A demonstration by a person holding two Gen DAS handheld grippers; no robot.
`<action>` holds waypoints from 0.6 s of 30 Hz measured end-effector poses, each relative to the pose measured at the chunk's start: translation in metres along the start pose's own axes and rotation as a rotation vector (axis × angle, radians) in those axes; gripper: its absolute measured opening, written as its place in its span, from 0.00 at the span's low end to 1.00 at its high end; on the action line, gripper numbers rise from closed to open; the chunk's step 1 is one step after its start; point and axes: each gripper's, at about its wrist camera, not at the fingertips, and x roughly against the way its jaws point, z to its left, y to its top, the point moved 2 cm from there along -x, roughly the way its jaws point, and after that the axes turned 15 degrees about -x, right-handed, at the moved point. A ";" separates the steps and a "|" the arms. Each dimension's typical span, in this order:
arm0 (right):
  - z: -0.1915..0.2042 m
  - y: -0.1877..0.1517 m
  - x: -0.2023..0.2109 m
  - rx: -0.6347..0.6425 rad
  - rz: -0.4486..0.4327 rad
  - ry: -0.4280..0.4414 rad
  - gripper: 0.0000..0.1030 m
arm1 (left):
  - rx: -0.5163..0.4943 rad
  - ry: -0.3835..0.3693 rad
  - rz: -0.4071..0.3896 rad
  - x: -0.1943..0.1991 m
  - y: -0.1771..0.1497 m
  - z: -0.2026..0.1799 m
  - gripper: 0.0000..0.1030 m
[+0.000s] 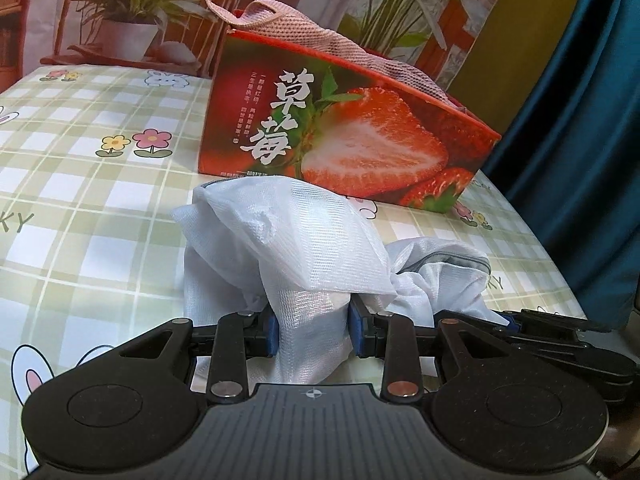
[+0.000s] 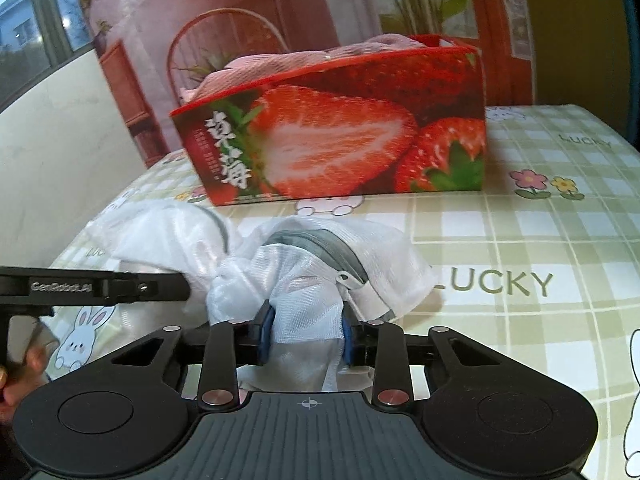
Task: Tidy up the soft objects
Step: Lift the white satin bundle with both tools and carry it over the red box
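A white mesh laundry bag (image 1: 296,236) with a grey zipper lies bunched on the checked tablecloth (image 1: 92,184). My left gripper (image 1: 313,334) is shut on a fold of it. My right gripper (image 2: 306,336) is shut on another fold of the same bag (image 2: 320,264), near the zipper. Behind the bag stands a red strawberry box (image 1: 344,132), which also shows in the right wrist view (image 2: 340,132). A pink mesh bag (image 1: 312,36) lies in the box and hangs over its rim; it also shows in the right wrist view (image 2: 280,64).
A printed backdrop with plants and a basket (image 1: 132,12) stands behind the table. A blue curtain (image 1: 580,120) hangs at the right. The left gripper's body (image 2: 92,286) crosses the right wrist view at the left. The table's right edge (image 1: 560,280) is close.
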 end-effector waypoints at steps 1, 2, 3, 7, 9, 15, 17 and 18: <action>0.001 -0.001 0.000 0.005 -0.002 0.000 0.27 | 0.000 -0.001 -0.002 0.000 0.000 0.000 0.34; 0.002 -0.001 0.000 0.007 -0.003 0.001 0.27 | 0.000 -0.002 -0.004 0.000 0.000 0.000 0.34; 0.002 -0.001 0.000 0.006 -0.005 0.002 0.27 | 0.001 -0.002 -0.006 0.000 0.000 0.000 0.34; 0.000 0.000 0.000 -0.007 -0.016 0.013 0.25 | -0.033 -0.004 -0.026 0.005 0.002 -0.003 0.34; -0.001 0.002 0.002 -0.011 -0.029 0.019 0.24 | -0.040 -0.020 -0.038 0.007 0.006 -0.004 0.34; 0.000 0.022 0.014 -0.012 -0.109 0.043 0.22 | -0.069 -0.035 -0.104 0.021 0.032 -0.005 0.33; 0.002 0.033 0.020 -0.006 -0.138 0.057 0.22 | -0.091 -0.032 -0.135 0.027 0.048 -0.006 0.33; 0.003 0.041 0.023 -0.003 -0.154 0.066 0.22 | -0.102 -0.031 -0.150 0.031 0.057 -0.007 0.33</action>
